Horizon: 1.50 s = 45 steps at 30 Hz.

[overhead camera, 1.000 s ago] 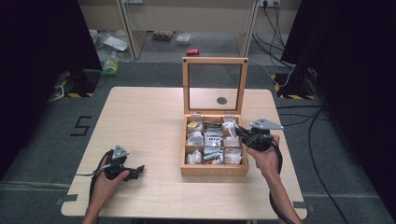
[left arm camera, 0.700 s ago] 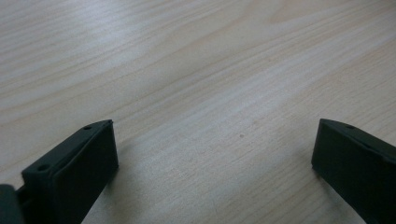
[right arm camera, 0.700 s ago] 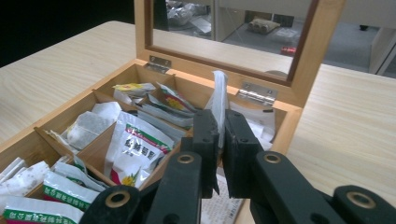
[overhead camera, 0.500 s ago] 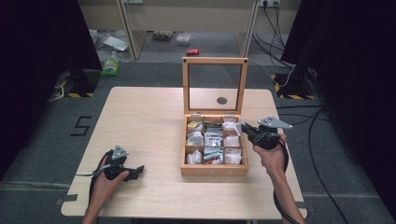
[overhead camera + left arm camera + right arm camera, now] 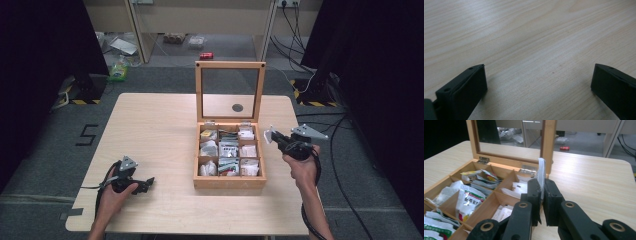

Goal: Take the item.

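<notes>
Red can [image 5: 206,55] on floor [image 5: 165,80]

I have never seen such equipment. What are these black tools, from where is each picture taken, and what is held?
A person holds one gripper in each hand. The high view looks down on the table. The other two views come from cameras riding on the grippers. The left gripper rests open on bare wood. The right gripper is shut on a white packet, beside an open wooden box whose compartments hold packets and whose lid stands upright.
</notes>
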Motion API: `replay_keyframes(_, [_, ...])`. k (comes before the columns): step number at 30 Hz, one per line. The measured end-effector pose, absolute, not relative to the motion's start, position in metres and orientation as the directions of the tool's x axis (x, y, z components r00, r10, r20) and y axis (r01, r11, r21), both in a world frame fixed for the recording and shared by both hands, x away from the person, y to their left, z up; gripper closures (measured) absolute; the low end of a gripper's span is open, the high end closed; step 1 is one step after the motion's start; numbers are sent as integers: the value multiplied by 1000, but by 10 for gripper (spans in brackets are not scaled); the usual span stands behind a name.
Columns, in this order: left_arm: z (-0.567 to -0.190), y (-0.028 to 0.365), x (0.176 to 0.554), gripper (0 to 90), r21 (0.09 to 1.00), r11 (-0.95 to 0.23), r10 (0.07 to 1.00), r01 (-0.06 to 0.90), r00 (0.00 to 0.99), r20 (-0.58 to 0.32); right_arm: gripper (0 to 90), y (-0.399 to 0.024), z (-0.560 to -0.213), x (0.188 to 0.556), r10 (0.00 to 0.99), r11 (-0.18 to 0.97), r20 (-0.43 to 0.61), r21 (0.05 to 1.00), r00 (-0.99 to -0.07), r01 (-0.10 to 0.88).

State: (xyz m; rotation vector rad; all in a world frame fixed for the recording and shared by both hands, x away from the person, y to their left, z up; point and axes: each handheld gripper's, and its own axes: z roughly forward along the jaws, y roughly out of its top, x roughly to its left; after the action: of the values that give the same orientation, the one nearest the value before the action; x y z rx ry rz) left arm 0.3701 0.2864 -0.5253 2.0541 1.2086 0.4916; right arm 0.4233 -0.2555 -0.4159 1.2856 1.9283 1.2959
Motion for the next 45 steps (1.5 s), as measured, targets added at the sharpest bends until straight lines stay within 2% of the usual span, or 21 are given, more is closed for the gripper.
replay_keyframes(21, [-525, 287, 370, 0, 726, -327, 867, 605, 498, -25, 846, -286, -439, 429, 926, 73, 125, 867, -357, 493])
replay_keyframes(45, [-525, 287, 370, 0, 727, -328, 865, 603, 501, -25, 842, -292, -464, 435, 935, 78, 130, 831, -329, 550])
